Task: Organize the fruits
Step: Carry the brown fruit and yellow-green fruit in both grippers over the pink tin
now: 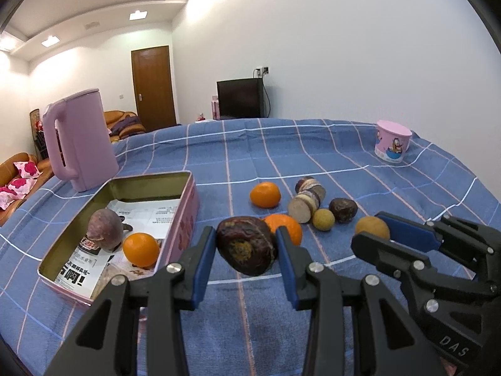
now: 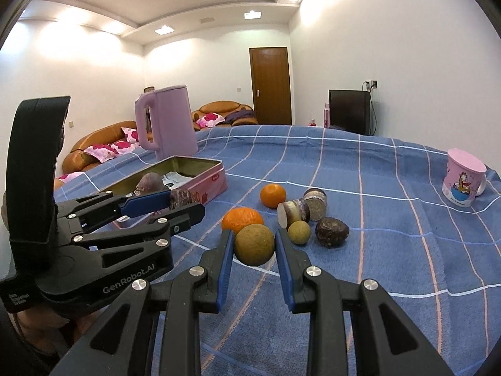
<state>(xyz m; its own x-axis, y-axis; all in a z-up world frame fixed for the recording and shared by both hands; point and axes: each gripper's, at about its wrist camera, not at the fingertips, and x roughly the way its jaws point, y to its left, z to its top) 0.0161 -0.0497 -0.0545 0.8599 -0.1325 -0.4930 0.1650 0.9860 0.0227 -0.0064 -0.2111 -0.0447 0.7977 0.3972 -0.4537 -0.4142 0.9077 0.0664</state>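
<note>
Between the blue pads: left hand-held gripper (image 1: 246, 244) clamps a dark wrinkled fruit (image 1: 246, 245), lifted off the cloth beside the tin.
Right hand-held gripper (image 2: 254, 244): pads flank a yellow-green round fruit (image 2: 254, 244); contact on both sides looks likely, so it is grasping it, low over the cloth.
Pink tin (image 1: 184, 216): open, just left of the left hand-held gripper, lined with printed paper; inside lie a purplish fruit (image 1: 105, 230) and an orange (image 1: 141, 249), touching or nearly so.
Loose fruit on the cloth: an orange (image 1: 289, 225) just behind the held dark fruit, another orange (image 1: 265, 194) farther back, a small yellow-green ball (image 1: 323, 219), a dark wrinkled one (image 1: 343, 210), and a stack of cut slices (image 1: 307, 199) lying on its side.
Tabletop (image 1: 313, 156): covered by a blue checked cloth.
Pink kettle (image 1: 80, 144): upright behind the tin.
Pink cartoon cup (image 1: 393, 142): upright, well apart at the far right.
</note>
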